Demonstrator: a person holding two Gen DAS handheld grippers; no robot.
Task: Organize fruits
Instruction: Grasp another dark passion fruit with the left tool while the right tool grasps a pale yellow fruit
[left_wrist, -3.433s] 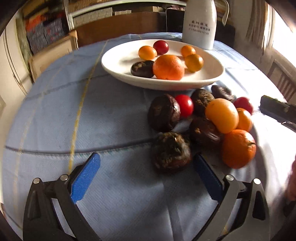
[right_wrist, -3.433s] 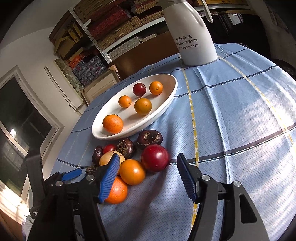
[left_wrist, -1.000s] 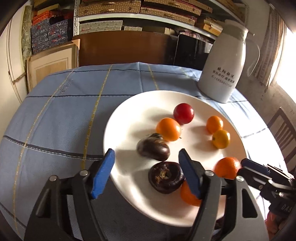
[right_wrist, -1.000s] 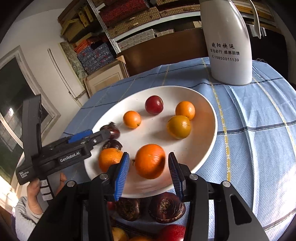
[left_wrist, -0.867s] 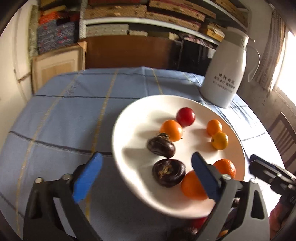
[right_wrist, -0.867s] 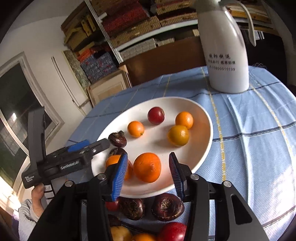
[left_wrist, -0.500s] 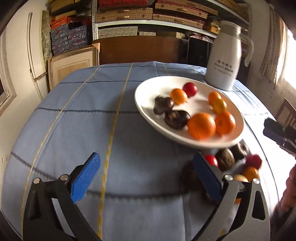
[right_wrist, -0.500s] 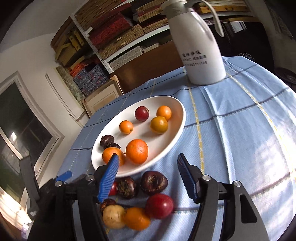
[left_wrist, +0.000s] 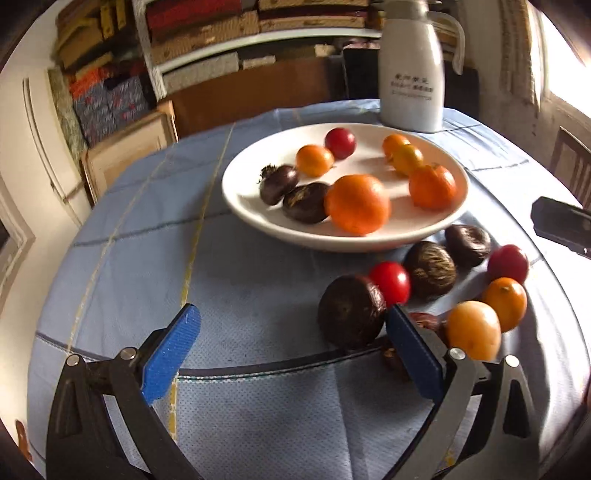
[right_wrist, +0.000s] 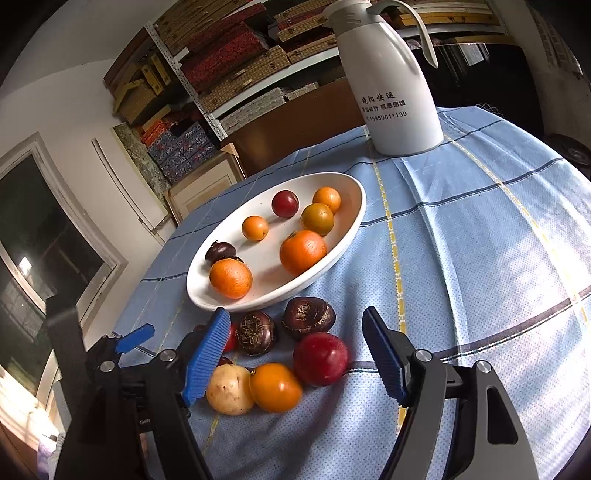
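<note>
Plate: the white plate (left_wrist: 258, 218) sits upper centre in the left wrist view, on the desk (left_wrist: 240, 295) under a blue checked cloth; it holds two big oranges, small orange and yellow fruits, a red one and two dark ones.
Loose pile: the fruits not yet on the plate lie on the cloth just below its near rim, lower right in the left wrist view and lower centre in the right wrist view.
Left gripper (left_wrist: 293, 354): spread at its widest and empty; the dark brown fruit (left_wrist: 351, 312) lies just inside its right pad, apparently not pinched.
Right gripper (right_wrist: 295, 356): jaws opening, nothing pinched; the red fruit (right_wrist: 320, 359) sits between the pads, the orange fruit (right_wrist: 275, 387) and the pale yellow fruit (right_wrist: 229, 389) just below it.
Handling, dark fruit: it looks hard-shelled, rough and light, so it should grip well; take it across its widest middle.
Handling, red fruit: smooth, glossy skin, probably slippery and bruisable; pinch gently at the equator, since neighbours touch it and may roll.
Bystander: the white jug (right_wrist: 391, 85) stands behind the plate, well clear of the pile.
</note>
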